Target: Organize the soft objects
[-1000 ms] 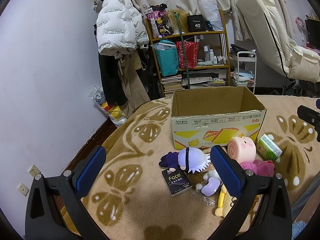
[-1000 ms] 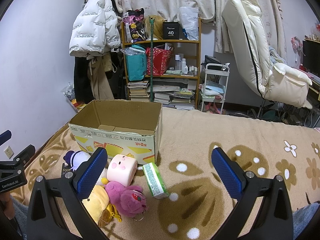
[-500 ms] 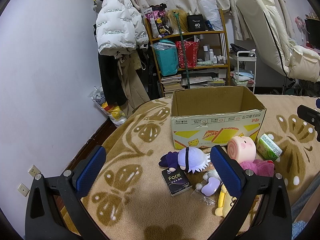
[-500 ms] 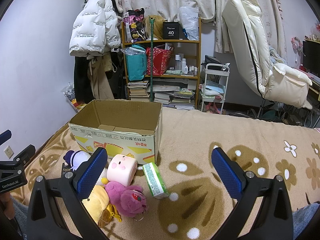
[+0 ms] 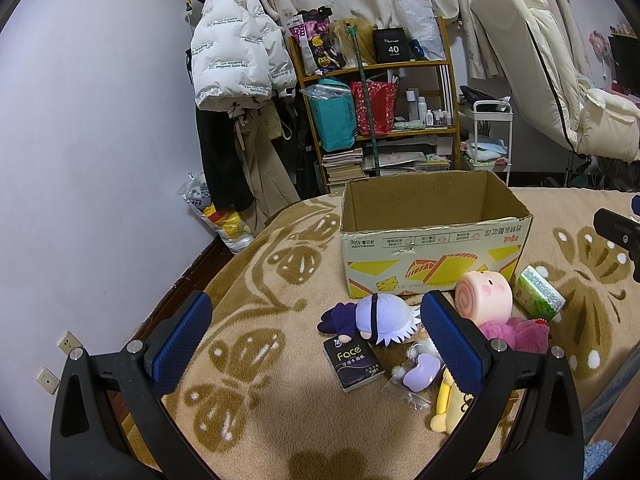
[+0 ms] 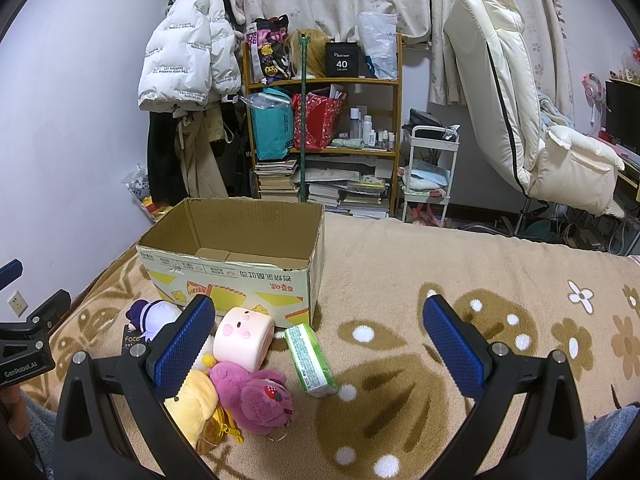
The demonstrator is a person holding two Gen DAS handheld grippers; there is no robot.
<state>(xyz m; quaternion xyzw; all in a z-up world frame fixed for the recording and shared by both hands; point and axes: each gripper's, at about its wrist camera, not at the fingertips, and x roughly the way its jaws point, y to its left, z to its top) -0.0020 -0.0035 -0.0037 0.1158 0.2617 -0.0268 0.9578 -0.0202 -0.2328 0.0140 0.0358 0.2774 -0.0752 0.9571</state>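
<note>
No movement is seen since the earlier frames. The left gripper (image 5: 316, 336) and right gripper (image 6: 320, 340) are held spread wide, empty, above the blanket (image 6: 400, 264). The toys (image 6: 244, 372) are clustered just near of the open box (image 6: 236, 276). Bare blanket is left to the right.

Left wrist: low over the bed, facing the open brown cardboard box (image 5: 434, 236) from its left.
Right wrist: same height, from the right.
Shared: box, wooden bookshelf (image 6: 322, 132).
</note>
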